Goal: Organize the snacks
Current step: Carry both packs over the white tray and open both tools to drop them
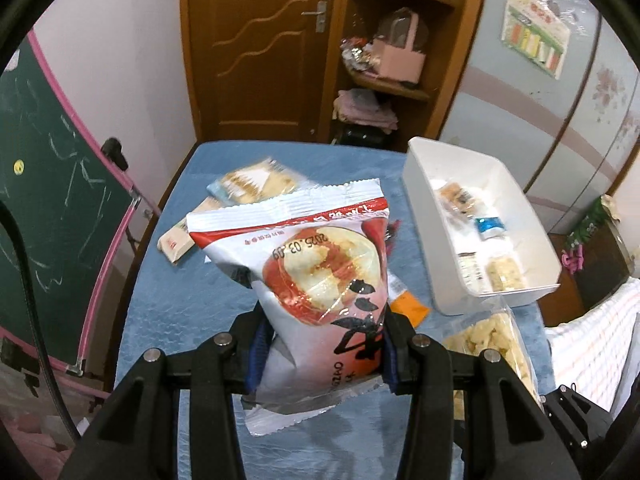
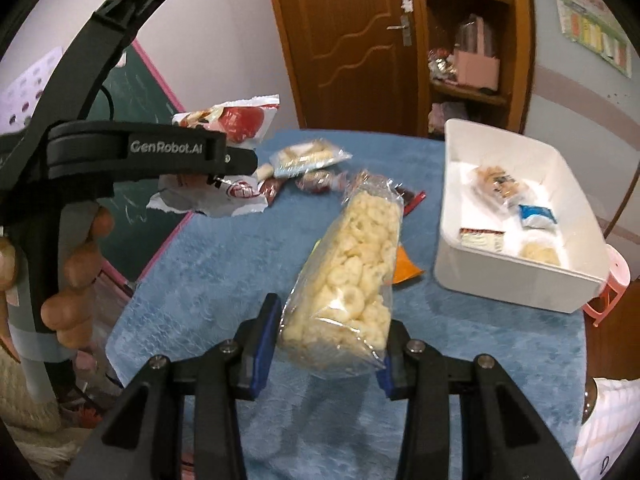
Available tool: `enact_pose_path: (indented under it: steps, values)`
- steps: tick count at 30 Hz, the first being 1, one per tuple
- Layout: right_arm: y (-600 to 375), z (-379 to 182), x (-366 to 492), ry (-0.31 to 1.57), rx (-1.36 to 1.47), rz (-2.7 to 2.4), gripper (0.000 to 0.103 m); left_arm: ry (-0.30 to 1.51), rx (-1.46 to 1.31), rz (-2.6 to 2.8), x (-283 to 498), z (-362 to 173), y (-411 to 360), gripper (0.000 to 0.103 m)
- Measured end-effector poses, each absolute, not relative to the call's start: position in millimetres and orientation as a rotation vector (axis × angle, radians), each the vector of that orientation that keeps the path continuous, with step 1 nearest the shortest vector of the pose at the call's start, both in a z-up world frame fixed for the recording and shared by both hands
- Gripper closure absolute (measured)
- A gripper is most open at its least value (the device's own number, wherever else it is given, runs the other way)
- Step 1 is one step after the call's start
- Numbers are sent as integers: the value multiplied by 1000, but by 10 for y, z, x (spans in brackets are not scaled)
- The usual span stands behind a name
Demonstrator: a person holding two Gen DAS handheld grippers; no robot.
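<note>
My left fingers [image 1: 320, 356] are pinching the red-and-white snack bag [image 1: 316, 264] above the table [image 1: 180, 300]; my right fingers [image 2: 326, 354] are pinching the clear puff bag [image 2: 352, 276], near the white bin [image 2: 516, 280].

Both tongs [image 1: 320, 356] [image 2: 326, 344] clamped, angled steeply downward.

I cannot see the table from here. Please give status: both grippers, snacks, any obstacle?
Left gripper shut on red-and-white snack bag. Right gripper shut on clear bag of puffed rings. White bin open, partly filled; path clear.
</note>
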State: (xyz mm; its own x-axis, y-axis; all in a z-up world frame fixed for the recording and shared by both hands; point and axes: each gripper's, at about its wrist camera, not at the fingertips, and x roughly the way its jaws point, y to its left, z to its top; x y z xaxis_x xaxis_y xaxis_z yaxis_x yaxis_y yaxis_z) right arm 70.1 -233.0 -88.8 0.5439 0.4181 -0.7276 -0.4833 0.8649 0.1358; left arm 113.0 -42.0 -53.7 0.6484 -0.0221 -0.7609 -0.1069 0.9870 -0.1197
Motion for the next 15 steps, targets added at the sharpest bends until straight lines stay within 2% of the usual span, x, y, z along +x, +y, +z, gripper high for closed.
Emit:
enact_pose_path:
  steps: [15]
  values:
    - [-3044,-160,804,650,20,403,61,773,-37,-55,1307,324,-1201,59]
